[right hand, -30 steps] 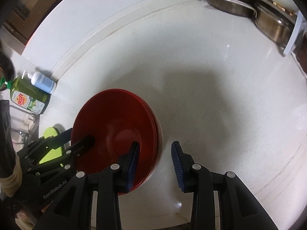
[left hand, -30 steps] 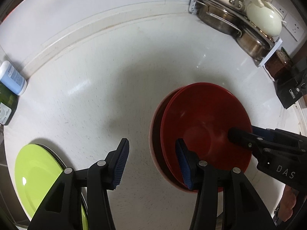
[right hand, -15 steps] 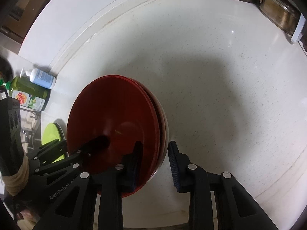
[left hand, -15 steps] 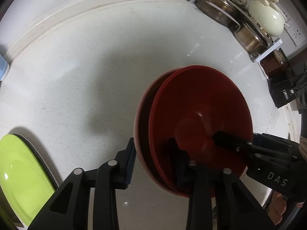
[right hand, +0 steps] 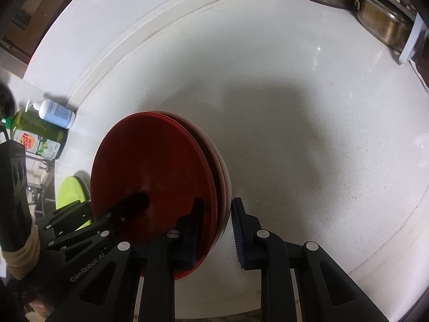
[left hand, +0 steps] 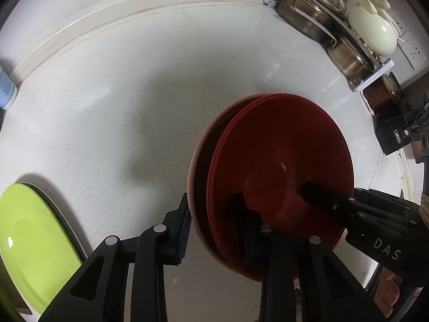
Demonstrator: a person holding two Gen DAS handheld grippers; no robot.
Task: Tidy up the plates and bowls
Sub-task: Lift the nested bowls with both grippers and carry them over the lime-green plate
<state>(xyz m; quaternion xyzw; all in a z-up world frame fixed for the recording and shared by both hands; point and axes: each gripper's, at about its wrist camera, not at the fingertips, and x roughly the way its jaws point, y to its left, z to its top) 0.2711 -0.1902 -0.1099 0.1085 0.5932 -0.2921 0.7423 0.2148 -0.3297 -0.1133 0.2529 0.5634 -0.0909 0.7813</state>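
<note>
The stack of red plates (left hand: 281,161) is held up on its edge above the white counter (left hand: 107,107), a little right of the middle in the left wrist view. I count at least two red plates, and behind them one more with a pale rim (I cannot tell if that one is red also).

The left gripper (left hand: 214,225) holds the stack from the lower edge: one finger lies inside the front plate, the other finger with its blue ribbed pad is behind the pale rim, at about 7 o'clock of the stack. It touches or almost touches this rim, so the jaws stand around the whole stack, but I cannot tell if they press firmly. The right gripper (right hand: 215,230) does the same from the other side, at about 5 o'clock of the stack in its own view: one finger inside, and the other just beside the back rim with a thin gap visible, so it is not clamped yet.

At 8 o'clock from the stack, near the counter edge, a green plate (left hand: 29,244) lies flat. At 1 o'clock, in the corner, steel pots (left hand: 316,18) and a cream pot (left hand: 372,29) sit in a rack. At 10 o'clock in the right wrist view, a green soap bottle (right hand: 34,131) and a white and blue bottle (right hand: 56,112) are beside the wall.
</note>
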